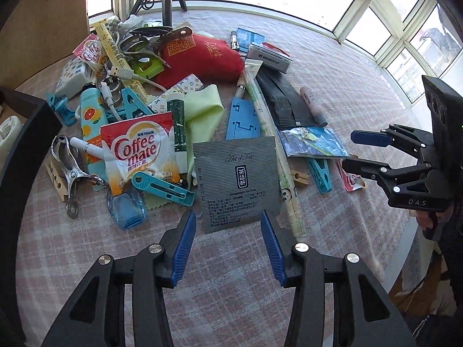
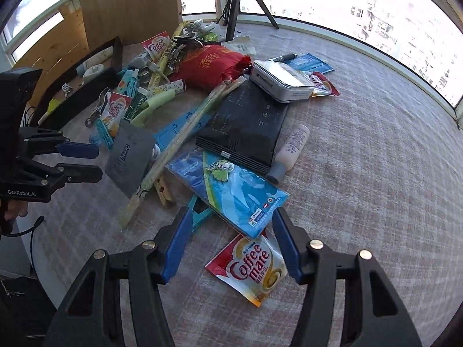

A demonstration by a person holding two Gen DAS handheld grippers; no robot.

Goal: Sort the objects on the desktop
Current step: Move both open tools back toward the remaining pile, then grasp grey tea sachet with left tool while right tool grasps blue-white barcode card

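Note:
A heap of small desk items lies on a checked cloth [image 1: 231,289]. My left gripper [image 1: 228,215] points down at the near edge of a grey tea sachet [image 1: 237,179]. Its blue pads stand apart on either side of that edge and press nothing, so it is open. The right wrist view shows the left gripper [image 2: 99,162] just left of the same grey sachet [image 2: 130,156]. My right gripper [image 2: 231,211] is open over the near corner of a blue packet [image 2: 240,196]. A Coffee mate sachet [image 2: 251,269] lies flat between its fingers. From the left wrist view the right gripper [image 1: 347,150] hovers beside the blue packet [image 1: 312,141].
The heap holds a red pouch [image 1: 202,55], a silver tin [image 2: 280,79], a black folded pack [image 2: 246,124], a larger Coffee mate bag [image 1: 136,150], clips, pens and cables. A black tray [image 2: 72,101] curves along the left. A tripod [image 2: 240,8] and a wooden board [image 2: 130,5] stand behind.

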